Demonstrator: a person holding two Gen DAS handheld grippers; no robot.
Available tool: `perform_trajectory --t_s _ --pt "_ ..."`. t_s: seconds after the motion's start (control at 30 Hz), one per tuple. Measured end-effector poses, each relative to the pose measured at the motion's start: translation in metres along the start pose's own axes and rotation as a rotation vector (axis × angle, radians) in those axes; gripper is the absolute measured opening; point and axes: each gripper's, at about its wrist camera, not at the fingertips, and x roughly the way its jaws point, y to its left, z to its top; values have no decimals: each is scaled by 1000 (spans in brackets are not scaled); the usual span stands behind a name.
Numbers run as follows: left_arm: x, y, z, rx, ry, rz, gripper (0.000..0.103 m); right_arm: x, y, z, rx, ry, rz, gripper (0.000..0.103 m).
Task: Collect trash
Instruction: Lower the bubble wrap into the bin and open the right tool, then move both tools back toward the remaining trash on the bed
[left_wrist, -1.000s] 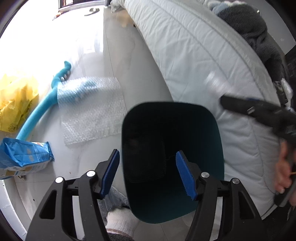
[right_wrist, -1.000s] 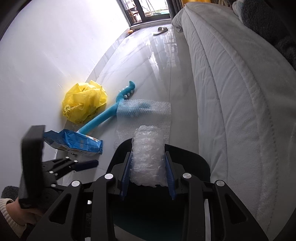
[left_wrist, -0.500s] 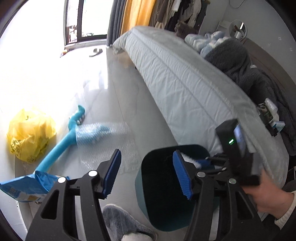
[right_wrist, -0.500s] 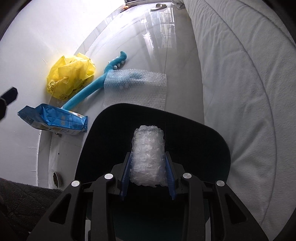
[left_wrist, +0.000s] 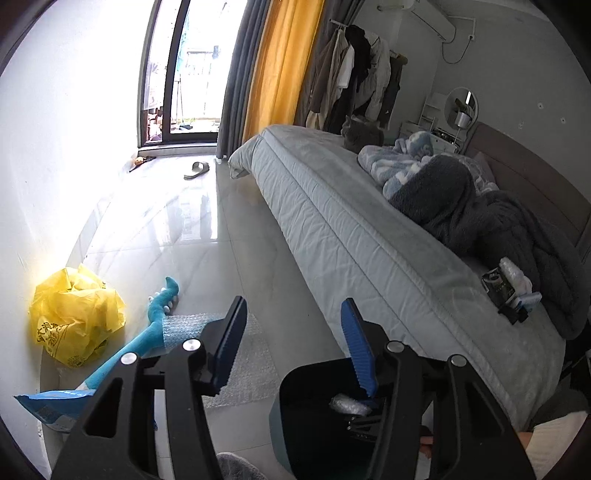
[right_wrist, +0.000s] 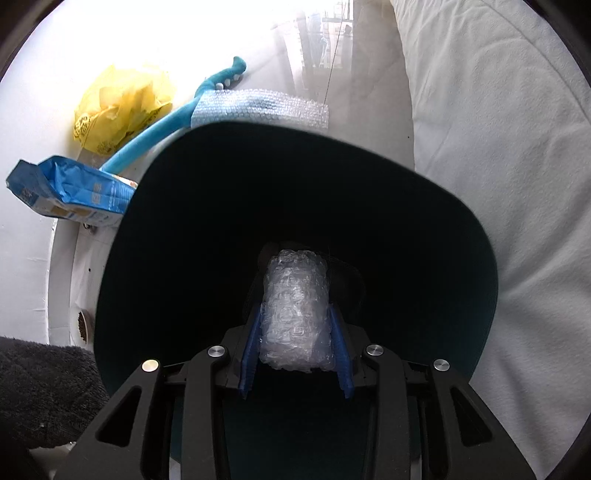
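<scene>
Right claw (right_wrist: 295, 332): clamped on a roll of bubble wrap (right_wrist: 295, 314), blue pads pressing both sides; held down inside the mouth of the dark teal bin (right_wrist: 476, 266), not yet let go.
Left claw (left_wrist: 291, 343): jaws wide apart, nothing between them; raised above the floor, pointing across the room toward the window.
Bin: standing on the floor just beside the bed (left_wrist: 369, 236); interior dark, contents hard to make out, bottom not clearly visible.
Roll seen from the left wrist: a pale bit of bubble wrap (left_wrist: 349, 403) showing inside the bin (left_wrist: 295, 417), with the other claw's black frame beside it.
Done so far: judged as one piece carried to the bin and about to be dropped; whether anything else already lies in there cannot be told.
Left on the floor: flat sheet of bubble wrap (right_wrist: 266, 107) just beyond the bin's far rim; blue snack bag (right_wrist: 70, 192) near the wall; crumpled yellow plastic bag (right_wrist: 122, 103) against the wall.
Other floor item: long blue toy (left_wrist: 147, 332) partly under the flat sheet; trash or not, unclear.
On the bed: small dark packet (left_wrist: 498, 288) near the edge, beside grey blankets; possibly more to collect.
Progress: judged early, most visible litter uncollected.
Next need: opening the pads so the roll falls clear, then going for the floor pieces.
</scene>
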Motion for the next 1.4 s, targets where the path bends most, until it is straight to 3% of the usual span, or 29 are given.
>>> perform_trajectory --t_s 0.1,0.17,0.23,0.37,0.73,0.93,1.13,1.4 --pt "-6 0 4 -3 -23 -2 55 2 1 -4 -7 7 -9 37" --pt "-8 -2 5 -9 -29 -6 55 3 3 -8 -33 9 -34 44" --pt "-9 -4 8 -18 -32 -11 55 3 5 -12 -43 17 -48 59" --pt "-13 -19 19 -9 -61 -19 55 -12 8 -15 -57 -6 -25 64" --pt "-14 -68 39 15 -109 -69 59 -105 3 -24 -63 -222 110 68" --pt "-14 -91 47 28 -133 -99 68 -156 -17 -39 -66 -343 151 70" --pt "-9 -116 49 37 -140 -133 81 -194 -41 -53 -55 -447 106 72" --pt "8 -149 44 62 -123 -163 84 -233 -94 -83 26 -561 51 73"
